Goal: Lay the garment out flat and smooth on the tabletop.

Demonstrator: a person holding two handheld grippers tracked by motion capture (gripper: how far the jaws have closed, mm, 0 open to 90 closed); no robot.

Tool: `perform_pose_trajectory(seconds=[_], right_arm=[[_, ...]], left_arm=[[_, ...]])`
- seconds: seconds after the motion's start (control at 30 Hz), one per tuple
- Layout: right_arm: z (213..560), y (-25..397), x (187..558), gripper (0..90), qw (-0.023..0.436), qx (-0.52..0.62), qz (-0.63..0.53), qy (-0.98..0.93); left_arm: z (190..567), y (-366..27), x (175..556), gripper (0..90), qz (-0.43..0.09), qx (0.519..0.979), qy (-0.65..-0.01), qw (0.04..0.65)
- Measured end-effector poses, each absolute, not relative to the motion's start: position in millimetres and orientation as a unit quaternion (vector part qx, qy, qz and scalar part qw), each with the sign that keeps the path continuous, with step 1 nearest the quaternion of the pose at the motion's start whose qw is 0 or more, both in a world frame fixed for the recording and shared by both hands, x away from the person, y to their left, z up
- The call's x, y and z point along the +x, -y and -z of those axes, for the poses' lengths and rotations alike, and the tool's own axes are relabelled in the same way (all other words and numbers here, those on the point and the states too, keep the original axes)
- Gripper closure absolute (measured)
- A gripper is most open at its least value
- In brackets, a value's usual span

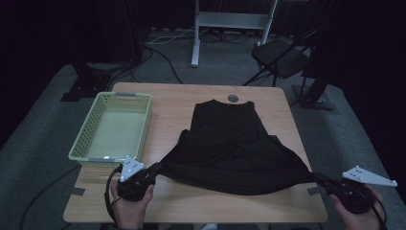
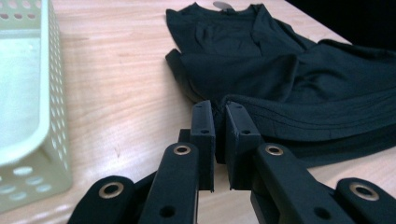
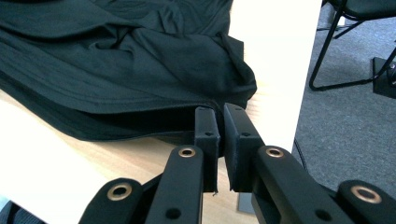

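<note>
Black shirt [image 1: 230, 143] stretched between left gripper [image 1: 154, 170] and right gripper [image 1: 321, 180], jaws apparently pinching hem.

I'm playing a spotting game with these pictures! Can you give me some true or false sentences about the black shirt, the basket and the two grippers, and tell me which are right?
1. The black cloth shirt lies on the light wooden table. True.
2. The pale green plastic basket holds the shirt. False: nothing lies in the basket.
3. The left gripper is shut on the shirt's corner. True.
4. The right gripper is wide open. False: it pinches the shirt's other corner.
5. The basket sits on the table's left side. True.
</note>
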State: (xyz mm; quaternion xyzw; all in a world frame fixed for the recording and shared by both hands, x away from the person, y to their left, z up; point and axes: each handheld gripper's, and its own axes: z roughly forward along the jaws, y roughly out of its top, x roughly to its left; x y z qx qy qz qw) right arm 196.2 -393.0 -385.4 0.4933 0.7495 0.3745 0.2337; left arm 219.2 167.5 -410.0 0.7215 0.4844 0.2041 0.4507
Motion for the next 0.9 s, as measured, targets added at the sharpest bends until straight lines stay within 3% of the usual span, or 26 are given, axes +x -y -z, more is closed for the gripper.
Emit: perform_pose_trajectory(seconds=[0.1,0.17,0.47,0.67,0.9], right_arm=[[383,392,192,81.6,0.233,0.491,-0.377,-0.750],[382,392,190,72.6,0.230,0.491,-0.380,-0.749],[398,392,206,61.4,0.226,0.506,-0.371,-0.745],[438,380,234,57.5,0.215,0.519,-0.333,-0.758],[454,376,252,54.5,0.219,0.525,-0.323,-0.756]], left_arm=[[411,-168,216,80.6,-0.198,0.723,-0.485,0.450],[412,-170,216,76.8,-0.200,0.723,-0.486,0.449],[426,-161,239,66.9,-0.189,0.732,-0.494,0.430],[446,-151,261,62.6,-0.173,0.743,-0.498,0.413],[467,-141,283,58.0,-0.170,0.760,-0.503,0.375]])
